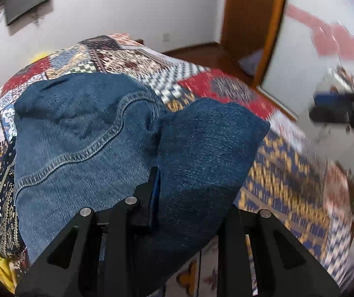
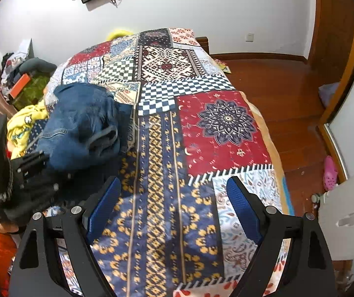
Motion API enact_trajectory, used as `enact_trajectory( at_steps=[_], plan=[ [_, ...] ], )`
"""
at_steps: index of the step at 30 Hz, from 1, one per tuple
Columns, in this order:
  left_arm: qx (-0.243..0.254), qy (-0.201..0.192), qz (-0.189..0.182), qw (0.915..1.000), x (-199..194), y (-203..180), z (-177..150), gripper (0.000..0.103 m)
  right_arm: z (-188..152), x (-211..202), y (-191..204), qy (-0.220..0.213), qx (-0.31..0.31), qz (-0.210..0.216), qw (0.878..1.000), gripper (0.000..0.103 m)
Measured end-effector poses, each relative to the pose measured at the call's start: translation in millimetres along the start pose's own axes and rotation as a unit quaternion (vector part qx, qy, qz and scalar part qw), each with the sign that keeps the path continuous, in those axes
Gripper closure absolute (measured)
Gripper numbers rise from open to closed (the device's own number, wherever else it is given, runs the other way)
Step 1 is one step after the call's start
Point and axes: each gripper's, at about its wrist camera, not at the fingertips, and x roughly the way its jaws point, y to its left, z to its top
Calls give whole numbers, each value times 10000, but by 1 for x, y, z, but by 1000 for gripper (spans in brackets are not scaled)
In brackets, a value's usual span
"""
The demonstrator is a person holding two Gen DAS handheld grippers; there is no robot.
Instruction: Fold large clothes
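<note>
We find the left claw (image 1: 157, 185) clamped on the denim garment (image 1: 90, 136), carrying it bunched above the patchwork bed (image 2: 201, 123). The right claw (image 2: 174, 205) stands wide and empty. Next, we judge, spreading it flat for folding.

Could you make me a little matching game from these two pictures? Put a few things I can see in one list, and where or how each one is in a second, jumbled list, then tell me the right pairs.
Things:
1. denim garment
2. left gripper
3. right gripper
4. pink shoe

States or places:
A. on the wooden floor by the wall
B. jaws wide apart with nothing between them
C. bunched up on the patchwork bedspread
D. closed on blue cloth

Pairs: 1-C, 2-D, 3-B, 4-A
</note>
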Motion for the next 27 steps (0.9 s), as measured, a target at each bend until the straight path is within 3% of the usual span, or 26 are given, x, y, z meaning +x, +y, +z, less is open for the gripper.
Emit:
enact_trajectory(
  at_steps=[3, 5, 6, 8, 11, 15, 17, 20, 26, 27],
  plan=[
    [144, 84, 35, 9999, -12, -1, -7, 75, -2, -1, 7, 19, -92, 98, 9999, 18],
    [50, 177, -20, 9998, -20, 3, -6, 59, -4, -5, 12, 19, -218, 193, 9996, 18],
    [-37, 215, -106, 9997, -24, 6, -7, 56, -5, -8, 16, -1, -298, 227, 9993, 18],
    [-191, 206, -266, 9993, -39, 7, -12, 38, 0, -9, 30, -91, -457, 327, 9984, 18],
    [-203, 40, -195, 9996, -65, 10, -18, 35, 8, -12, 50, -205, -614, 592, 9961, 18],
    [-360, -362, 311, 9982, -100, 28, -26, 24, 18, 1, 75, -222, -777, 885, 9928, 18],
    [-516, -594, 773, 9939, -114, 45, -31, 13, 19, 12, 83, -140, -822, 941, 9921, 18],
    [-681, -588, 1307, 9873, -115, 66, -40, 12, 15, 37, 92, 197, -870, 912, 9918, 18],
    [-1228, 63, 1536, 9804, -84, 101, -74, 12, -7, 63, 69, 658, -695, 832, 9919, 18],
    [-1310, 31, 1471, 9804, -82, 105, -81, 12, -9, 62, 63, 689, -632, 852, 9920, 17]
  ],
)
